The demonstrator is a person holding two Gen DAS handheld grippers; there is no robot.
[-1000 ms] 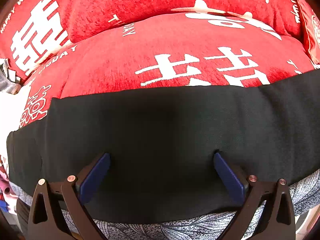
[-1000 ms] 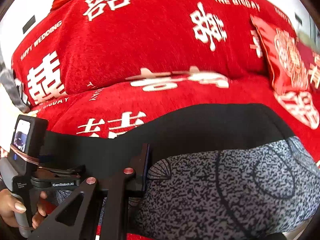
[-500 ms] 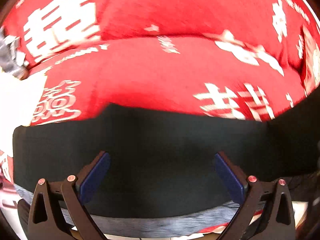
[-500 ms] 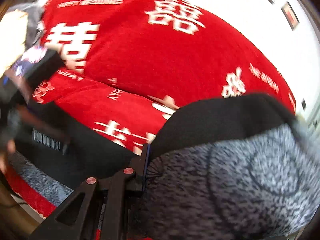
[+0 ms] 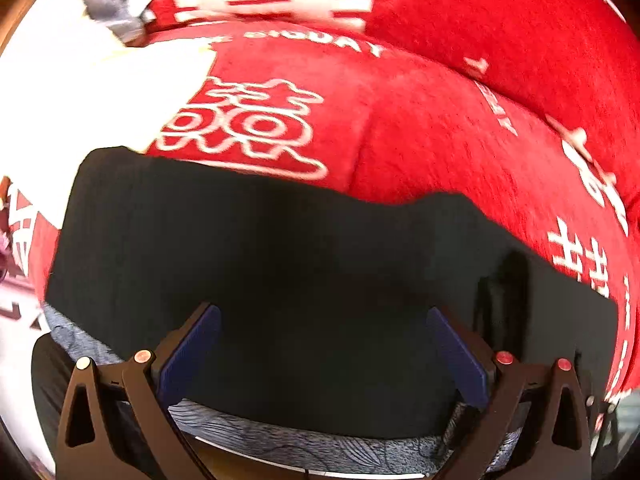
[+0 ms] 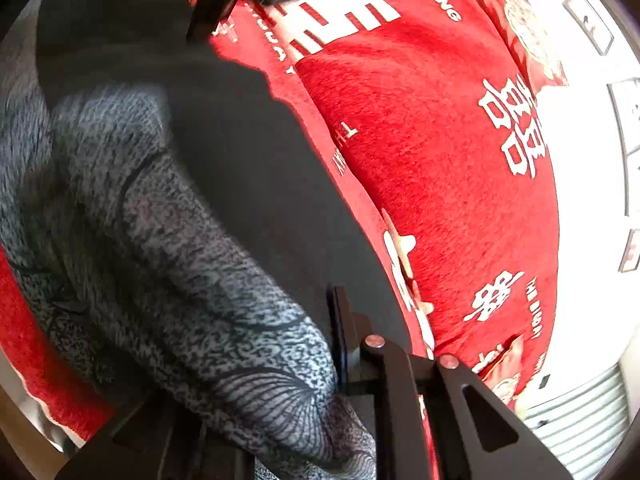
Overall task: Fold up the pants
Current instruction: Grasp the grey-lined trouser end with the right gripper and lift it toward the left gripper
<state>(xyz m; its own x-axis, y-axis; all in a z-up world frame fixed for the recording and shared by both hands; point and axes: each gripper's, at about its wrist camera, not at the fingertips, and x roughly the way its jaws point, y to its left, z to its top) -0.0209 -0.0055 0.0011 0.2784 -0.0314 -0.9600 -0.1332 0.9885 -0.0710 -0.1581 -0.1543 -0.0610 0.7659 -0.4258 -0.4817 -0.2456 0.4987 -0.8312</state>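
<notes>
The right gripper [image 6: 340,360], pinching the black-and-grey patterned fabric pants [image 6: 192,248], has swung their near end up and leftward since a second ago, so a fold is probably under way; the left gripper [image 5: 324,354] hovers spread above the black part lying on the red printed sofa cover [image 5: 420,132]; no containers show.

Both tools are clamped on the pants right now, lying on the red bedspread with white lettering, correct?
Not quite. Only the right tool is clamped on the pants, as the right wrist view shows. In the left wrist view the left tool is open, its blue pads spread wide over the black fabric without pinching it. The bedspread is red with white lettering, as you said.
</notes>
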